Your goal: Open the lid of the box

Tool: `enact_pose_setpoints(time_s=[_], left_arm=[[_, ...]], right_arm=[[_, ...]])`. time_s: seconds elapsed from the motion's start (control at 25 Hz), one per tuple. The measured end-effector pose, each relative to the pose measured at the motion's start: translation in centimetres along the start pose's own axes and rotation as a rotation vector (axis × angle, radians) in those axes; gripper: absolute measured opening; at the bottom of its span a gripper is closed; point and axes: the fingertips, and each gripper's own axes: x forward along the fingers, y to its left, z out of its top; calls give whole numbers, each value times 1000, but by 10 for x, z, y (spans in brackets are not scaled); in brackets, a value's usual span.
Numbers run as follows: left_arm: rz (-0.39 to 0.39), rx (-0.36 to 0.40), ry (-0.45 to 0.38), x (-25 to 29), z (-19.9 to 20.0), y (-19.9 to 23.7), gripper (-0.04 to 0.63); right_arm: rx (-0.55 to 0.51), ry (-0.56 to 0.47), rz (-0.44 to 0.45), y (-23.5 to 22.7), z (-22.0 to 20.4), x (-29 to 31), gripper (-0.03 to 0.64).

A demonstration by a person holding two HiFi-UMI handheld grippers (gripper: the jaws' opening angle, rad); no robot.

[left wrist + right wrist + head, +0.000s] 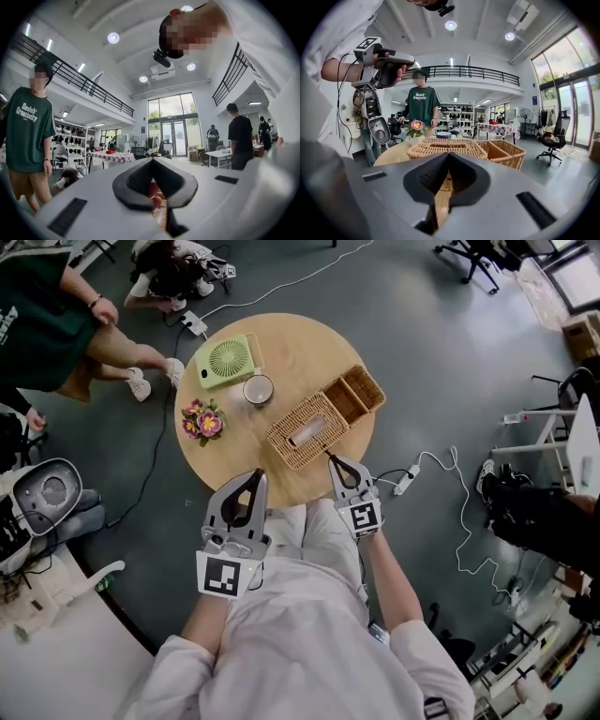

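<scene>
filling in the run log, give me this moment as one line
box lid: closed | right gripper: shut, empty, by its near corner | left gripper: shut, empty, held up clear of it

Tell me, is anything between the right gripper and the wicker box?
Nothing I can see. The right gripper, jaws shut, is right at the near edge of the wicker box on the table.
</scene>
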Motion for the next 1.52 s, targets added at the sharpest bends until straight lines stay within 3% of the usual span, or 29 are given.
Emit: enact_pose_setpoints(time_s=[0.32, 0.6, 0.88, 1.16, 1.2, 1.32, 1.52], left_arm=[[-12, 3, 6, 8, 83, 9, -5], [8, 1, -4, 6, 115, 11, -5], [89, -2, 8, -22, 115, 30, -5], [152, 24, 5, -47, 120, 50, -5], [160, 23, 1, -50, 122, 52, -5], [176, 19, -12, -55, 125, 53, -5], [162, 22, -18, -60, 126, 48, -5]], right_arm=[[13, 21, -1, -10, 83, 22, 6], [20, -22, 4, -23, 140, 68, 5], [47, -37, -4, -24, 159, 143, 6], [37, 25, 20, -24, 154, 196, 11], [47, 37, 35, -22, 154, 197, 25], [67, 62, 85, -11, 151, 191, 167], [48, 46, 113, 4, 161, 169, 218]])
